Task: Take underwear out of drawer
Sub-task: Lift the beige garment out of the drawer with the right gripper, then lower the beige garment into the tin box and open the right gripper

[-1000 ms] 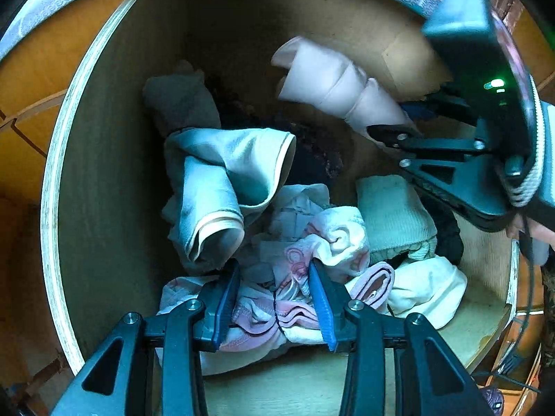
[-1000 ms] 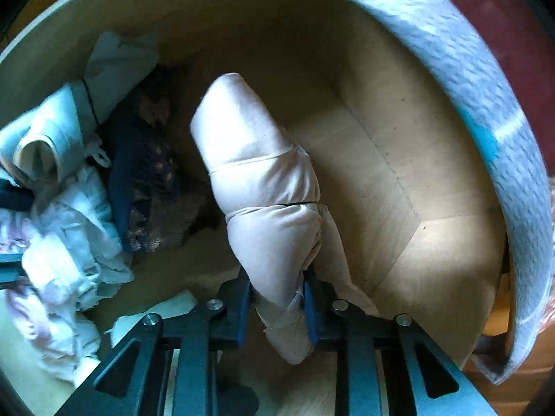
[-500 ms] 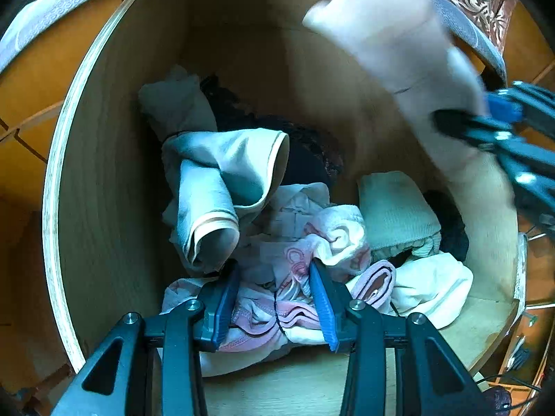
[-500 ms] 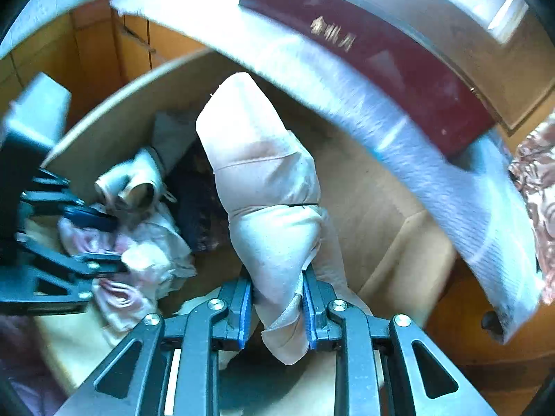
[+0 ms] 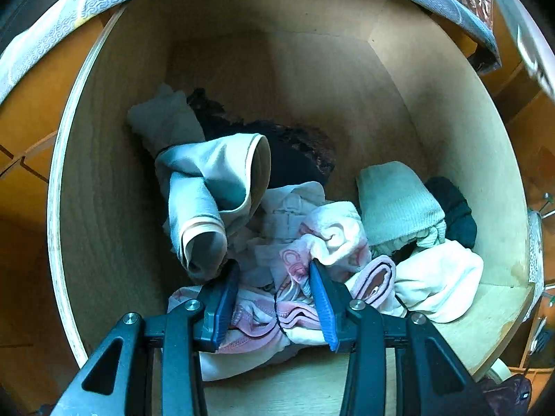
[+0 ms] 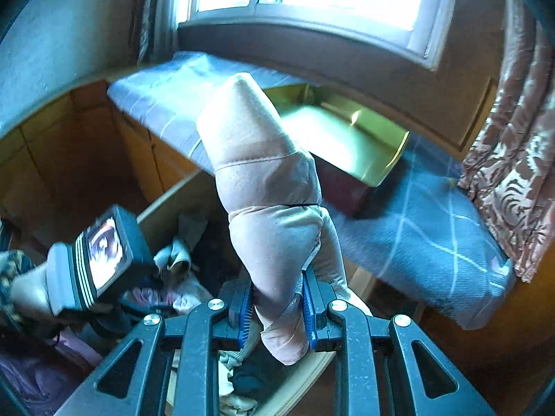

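An open wooden drawer (image 5: 59, 208) holds a heap of underwear. My left gripper (image 5: 274, 280) points down into the front of the heap. Its blue pads (image 5: 222, 298) are closed on a pink-and-white patterned bundle (image 5: 295, 312) that fills the gap between them. My right gripper (image 6: 275, 298) is shut on the lower end of a beige rolled pair of underwear (image 6: 263, 187). It holds the roll upright, well above the drawer (image 6: 166, 204). The left gripper's body (image 6: 100, 260) shows at the lower left of the right wrist view.
Also in the drawer are a grey-blue pair (image 5: 208, 180), black lace (image 5: 295, 145), a pale green piece (image 5: 395, 201), a white piece (image 5: 440, 277) and a dark one (image 5: 454, 208). A blue blanket (image 6: 416, 235), a shiny box (image 6: 347, 138), a window and a patterned curtain (image 6: 513, 159) lie beyond.
My right gripper has risen with the beige roll, out of the drawer and out of the left wrist view. The left gripper has stayed on the pink-and-white bundle.
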Available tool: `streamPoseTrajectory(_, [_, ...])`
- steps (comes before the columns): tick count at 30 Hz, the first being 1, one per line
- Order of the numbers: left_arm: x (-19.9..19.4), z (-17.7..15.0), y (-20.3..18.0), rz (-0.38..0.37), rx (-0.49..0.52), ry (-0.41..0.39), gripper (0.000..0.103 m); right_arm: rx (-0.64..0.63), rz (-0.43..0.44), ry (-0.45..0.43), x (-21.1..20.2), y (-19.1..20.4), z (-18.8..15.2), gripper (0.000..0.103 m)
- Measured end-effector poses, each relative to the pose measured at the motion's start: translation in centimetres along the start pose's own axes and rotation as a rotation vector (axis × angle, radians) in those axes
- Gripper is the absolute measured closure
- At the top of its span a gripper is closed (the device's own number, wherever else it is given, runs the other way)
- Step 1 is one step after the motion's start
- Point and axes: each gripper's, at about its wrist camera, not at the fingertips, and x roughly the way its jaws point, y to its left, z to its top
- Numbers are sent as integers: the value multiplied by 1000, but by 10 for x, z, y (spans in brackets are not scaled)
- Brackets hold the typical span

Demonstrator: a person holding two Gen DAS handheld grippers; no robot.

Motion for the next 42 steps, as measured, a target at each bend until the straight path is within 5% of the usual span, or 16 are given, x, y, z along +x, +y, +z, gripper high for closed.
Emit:
streamPoseTrajectory(10, [4, 7, -16, 21, 68, 15, 60, 89, 11, -57, -16, -28, 31, 79])
streamPoseTrajectory(21, [7, 6, -21, 13, 76, 17, 61, 238, 60, -130, -5, -75, 110, 79])
streamPoseTrajectory(32, [5, 3, -19, 2, 73, 15, 61, 527, 103, 108, 124, -156, 166, 78])
streamPoseTrajectory(42, [3, 6, -12, -14, 69, 19, 61, 625, -30, 245, 204, -187, 189, 74])
